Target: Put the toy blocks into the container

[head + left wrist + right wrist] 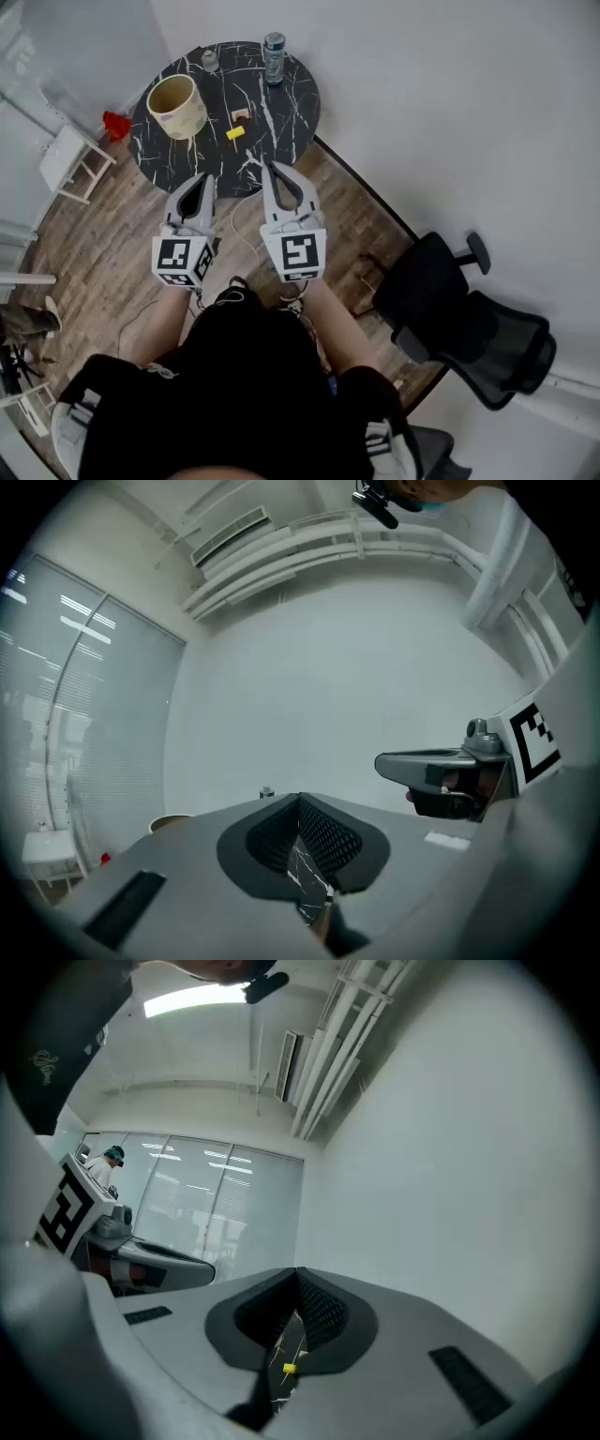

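Not started: yellow block (235,132) & tan block (241,114) both on table (292,103), just right of container (176,105); none visible inside. L gripper (207,179) & R gripper (268,168) pressed together, empty, at near edge.

Round black marble table (291,103) at your 12 o'clock on wood plank floor (103,272), white wall (450,112) from 1 to 3. Black office chair (469,328) at your 4, small white stool (70,161) at 10. Right gripper view: windows with blinds (206,1204), ceiling light strip (192,999).
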A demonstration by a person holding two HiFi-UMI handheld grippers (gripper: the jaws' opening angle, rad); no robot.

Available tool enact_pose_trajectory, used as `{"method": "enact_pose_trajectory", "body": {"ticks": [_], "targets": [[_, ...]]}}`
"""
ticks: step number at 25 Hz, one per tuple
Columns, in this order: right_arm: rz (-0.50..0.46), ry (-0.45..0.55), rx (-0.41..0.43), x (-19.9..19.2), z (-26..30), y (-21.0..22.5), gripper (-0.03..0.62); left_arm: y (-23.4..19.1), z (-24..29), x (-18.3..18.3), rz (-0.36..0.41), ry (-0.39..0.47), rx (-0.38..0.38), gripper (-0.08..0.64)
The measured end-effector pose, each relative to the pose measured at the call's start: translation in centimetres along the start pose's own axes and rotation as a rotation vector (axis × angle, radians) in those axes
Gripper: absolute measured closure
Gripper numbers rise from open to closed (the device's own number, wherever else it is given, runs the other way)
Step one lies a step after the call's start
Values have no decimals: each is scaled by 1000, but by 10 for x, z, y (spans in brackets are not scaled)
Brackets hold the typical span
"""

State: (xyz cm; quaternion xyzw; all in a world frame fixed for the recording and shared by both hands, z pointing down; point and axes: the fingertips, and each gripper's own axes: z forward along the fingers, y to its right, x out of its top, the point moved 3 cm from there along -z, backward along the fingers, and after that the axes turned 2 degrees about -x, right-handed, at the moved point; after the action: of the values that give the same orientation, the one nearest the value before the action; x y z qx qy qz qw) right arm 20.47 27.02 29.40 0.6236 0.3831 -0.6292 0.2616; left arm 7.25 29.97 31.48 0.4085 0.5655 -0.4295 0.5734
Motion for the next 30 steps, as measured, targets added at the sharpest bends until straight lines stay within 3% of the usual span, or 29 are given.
{"method": "enact_pose_trajectory", "body": {"ticks": [18,30], "targets": [[-39,-100,-15,-27,71,-49,595,-93,21,-26,-32,-61,-127,560],[-21,-140,29,-61,152,-18,595,-138,97,-47,-28,-133,-130,560]]}}
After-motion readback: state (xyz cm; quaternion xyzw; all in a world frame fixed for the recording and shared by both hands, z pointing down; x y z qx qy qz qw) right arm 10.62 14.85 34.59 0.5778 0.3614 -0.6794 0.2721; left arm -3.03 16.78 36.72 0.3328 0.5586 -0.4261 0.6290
